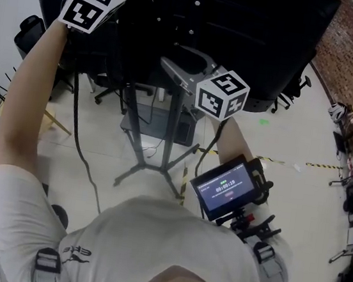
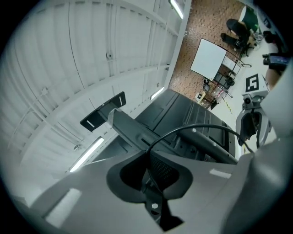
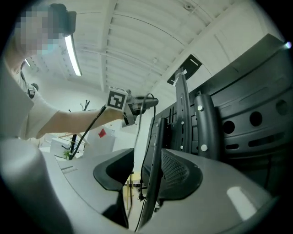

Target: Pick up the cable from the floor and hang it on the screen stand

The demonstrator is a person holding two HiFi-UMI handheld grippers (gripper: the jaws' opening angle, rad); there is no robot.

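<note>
Cable (image 2: 184,129) between closed left fingers (image 2: 163,170)

The cable (image 2: 194,126) is thin and black; one stretch is pinched between the closed jaws of the left gripper (image 2: 149,156), and from there it arcs over the grey mounting arms behind the screen; in the head view a long run hangs slack toward the floor. The screen stand (image 1: 136,132) is a dark metal post on spread legs; it stands upright, carrying the large black screen at its top.
</note>
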